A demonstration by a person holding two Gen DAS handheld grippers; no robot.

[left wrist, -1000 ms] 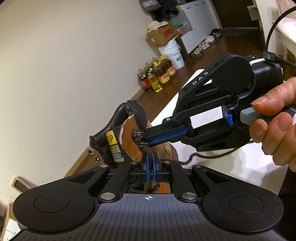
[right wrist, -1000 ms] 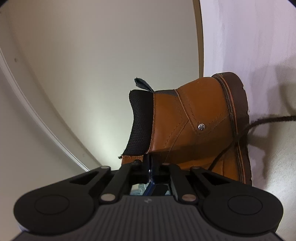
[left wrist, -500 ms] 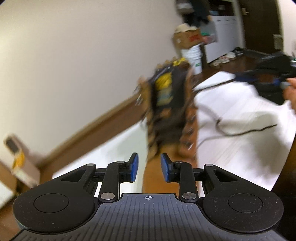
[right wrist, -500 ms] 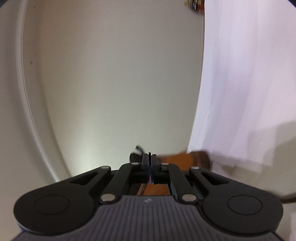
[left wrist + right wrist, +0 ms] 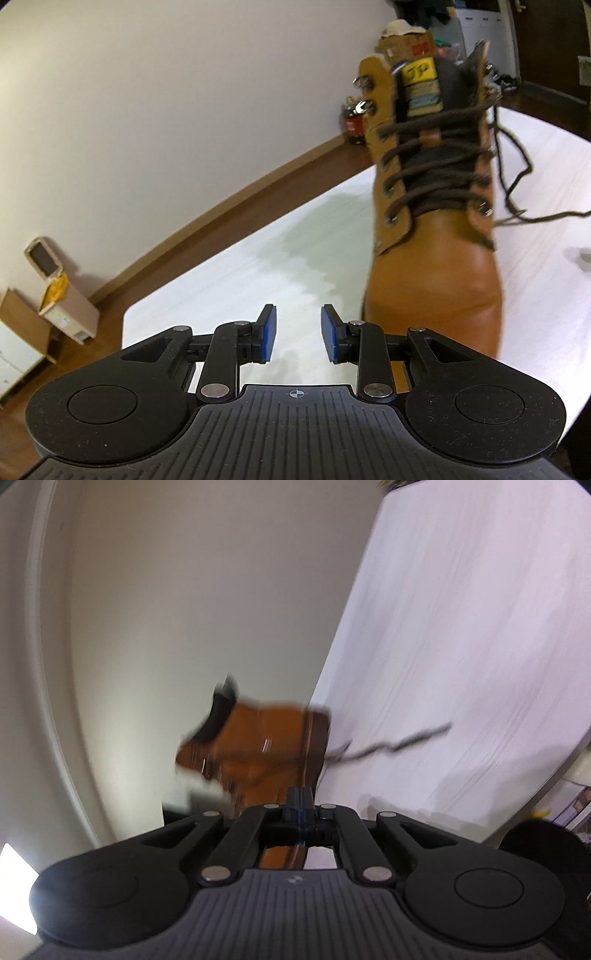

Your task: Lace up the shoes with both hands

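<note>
A tan leather boot [image 5: 436, 280] stands upright on the white table [image 5: 229, 266], toe toward me. Dark brown laces [image 5: 436, 162] cross its lower eyelets, and the upper hooks [image 5: 364, 107] are bare. A loose lace end [image 5: 517, 184] trails off to the right over the table. My left gripper [image 5: 297, 332] is open just left of the toe, with nothing between its blue pads. In the blurred right wrist view the boot [image 5: 258, 753] lies ahead with a lace [image 5: 399, 744] on the table. My right gripper [image 5: 300, 805] is beginning to open; its pads still look together, with no lace visible between them.
The table's near-left corner [image 5: 129, 317] drops to a wooden floor. On the floor stand a small bin [image 5: 59, 280], bottles [image 5: 351, 122] and a cardboard box [image 5: 406, 40] by the wall. A small grey object [image 5: 585, 254] lies at the right edge of the table.
My left gripper opened and drew back from the boot's top to beside its toe. My right gripper swung away from the boot, which now looks smaller and farther off.
</note>
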